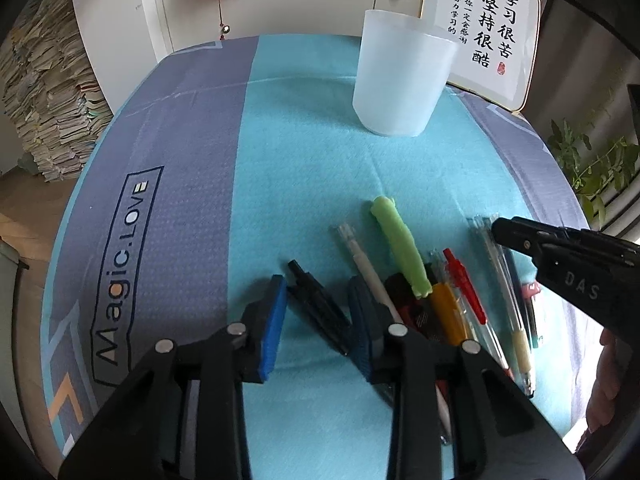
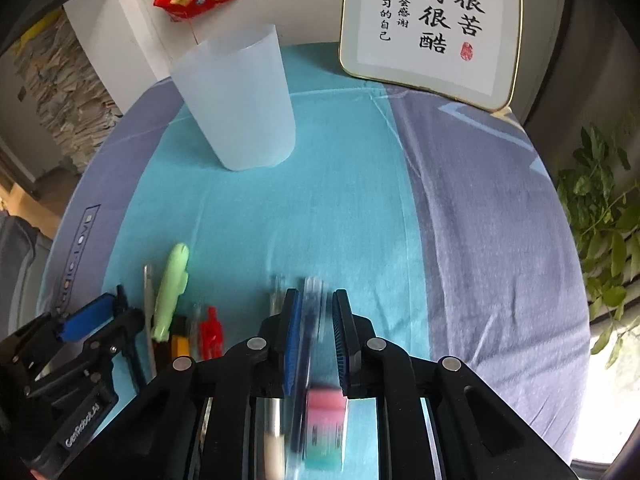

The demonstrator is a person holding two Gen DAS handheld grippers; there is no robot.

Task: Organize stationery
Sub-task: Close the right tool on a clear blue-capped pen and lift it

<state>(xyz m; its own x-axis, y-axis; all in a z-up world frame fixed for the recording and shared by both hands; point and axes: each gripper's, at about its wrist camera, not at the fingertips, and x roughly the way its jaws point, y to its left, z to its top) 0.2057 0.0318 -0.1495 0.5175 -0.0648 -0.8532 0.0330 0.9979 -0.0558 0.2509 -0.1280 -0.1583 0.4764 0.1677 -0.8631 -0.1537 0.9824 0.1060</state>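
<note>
left tongs [image 1: 320, 312] gaped around black plastic pen [image 1: 320, 304] | right tongs [image 2: 316, 336] straddled blurred dark-blue pen [image 2: 310, 312], grip unclear | advice: clamp mid-barrel, lift level toward far translucent white cup [image 2: 240, 108]

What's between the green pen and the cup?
Only bare blue cloth between green pen and cup; both wrist views show it.

Cloth-covered table [image 1: 192, 208]: frosted cup [image 1: 402, 80], framed calligraphy [image 1: 486, 36] at back, pens [image 1: 404, 264] near front.
</note>
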